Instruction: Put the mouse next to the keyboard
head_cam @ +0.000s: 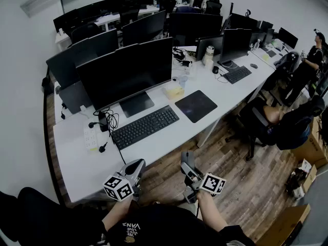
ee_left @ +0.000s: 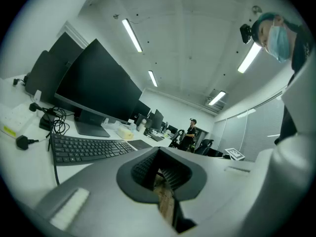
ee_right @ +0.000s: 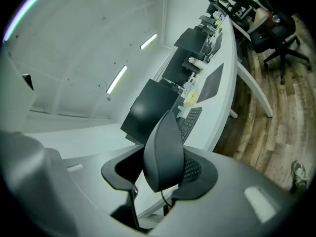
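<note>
1. The right gripper is clamping the mouse on edge, pinching it across its sides. It is hovering off the front of the desk, over the wooden floor. The shell is smooth and curved, so I'm thinking a jolt on the way in could be enough to let it twist out and drop.
2. A thin cord seems to be dangling under the mouse. If so, it is risking a snag on the desk's front edge or on the jaws as the mouse goes across.
3. The keyboard is lying in front of the monitor, with the mouse pad just to its right. The bare strip between them is looking narrow, so a low approach could be shoving the keyboard or leaving the mouse half on the pad.
4. The mouse is sitting sideways in the grip. Letting go without turning it flat is likely to leave it toppling or skidding.
5. The left gripper is holding its jaws apart with nothing between them, close to the desk's edge. It could be knocking that edge or crossing the right one's path.
</note>
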Available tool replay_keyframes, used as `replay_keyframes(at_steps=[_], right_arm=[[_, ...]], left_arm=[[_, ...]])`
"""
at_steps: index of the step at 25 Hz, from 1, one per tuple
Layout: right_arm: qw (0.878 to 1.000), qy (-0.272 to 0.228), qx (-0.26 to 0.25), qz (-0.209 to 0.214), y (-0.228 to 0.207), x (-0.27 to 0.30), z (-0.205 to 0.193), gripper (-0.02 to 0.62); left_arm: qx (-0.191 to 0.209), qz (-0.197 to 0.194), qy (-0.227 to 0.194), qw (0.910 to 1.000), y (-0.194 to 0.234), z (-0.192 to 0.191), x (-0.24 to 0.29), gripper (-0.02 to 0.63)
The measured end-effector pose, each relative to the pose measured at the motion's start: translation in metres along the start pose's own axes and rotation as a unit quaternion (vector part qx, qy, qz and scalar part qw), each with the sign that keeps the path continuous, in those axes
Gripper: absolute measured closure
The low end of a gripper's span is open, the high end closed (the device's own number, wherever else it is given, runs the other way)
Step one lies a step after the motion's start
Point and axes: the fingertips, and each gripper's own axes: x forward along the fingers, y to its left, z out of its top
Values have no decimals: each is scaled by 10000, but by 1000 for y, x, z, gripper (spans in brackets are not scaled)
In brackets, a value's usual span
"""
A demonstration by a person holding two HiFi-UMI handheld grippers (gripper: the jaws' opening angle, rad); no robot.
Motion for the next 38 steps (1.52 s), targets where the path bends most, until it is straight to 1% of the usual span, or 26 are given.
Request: replay_keyframes(at_steps=[2,6,9,11,14,19,20,22,23,24,25,27,29,30,32,33,35,36,38], right_arm=[[10000,67,15,31,-4,1,5,408],[9980,188,-266,546,6,6,29,408],[9987,289,5,419,-11,4,43,408],[9978,399,11,528,-14,4,56,408],[9972,584,104,453,-33,2,77,410],[9939,965,-90,518,-56,3,111,416],[9928,1005,-107,645,-55,5,119,416],[9886,1019,-20,1112,-42,12,136,416],[9877,1059,116,1141,-42,13,141,416],[9882,1142,292,976,-49,12,143,416],[9878,1226,341,893,-53,11,146,416],[9836,1274,53,1274,-50,16,161,416],[9808,1289,-36,1464,-52,19,173,416],[9813,1328,12,1393,-56,18,176,416],[9842,1435,412,952,-75,14,174,416],[9834,1447,543,947,-80,14,174,416],[9814,1425,565,1152,-82,18,179,416],[9815,1420,560,1155,-83,20,182,416],[9834,1443,550,953,-88,21,187,416]], left_arm=[[-16,101,-12,9999,-1,0,6,604],[-108,214,-48,9997,-9,-2,25,604],[-159,338,-56,9993,-17,-3,41,604],[-172,432,-73,9989,-22,-4,53,604],[-186,594,-175,9979,-30,-4,76,604],[-252,841,-391,9954,-48,-12,121,604],[-279,896,-435,9946,-52,-15,131,604],[-334,1040,-561,9924,-61,-18,144,604],[-354,1126,-633,9910,-64,-19,148,604],[-370,1217,-698,9894,-67,-21,151,604],[-391,1306,-753,9878,-69,-24,153,604],[-445,1452,-835,9849,-74,-28,159,604],[-485,1554,-860,9829,-80,-33,164,604],[-495,1603,-851,9821,-82,-35,166,604],[-512,1689,-826,9808,-84,-40,168,604],[-518,1721,-822,9803,-85,-42,169,604],[-519,1752,-830,9797,-86,-42,174,604],[-513,1751,-836,9796,-86,-41,176,604],[-488,1741,-835,9800,-87,-37,182,604]])
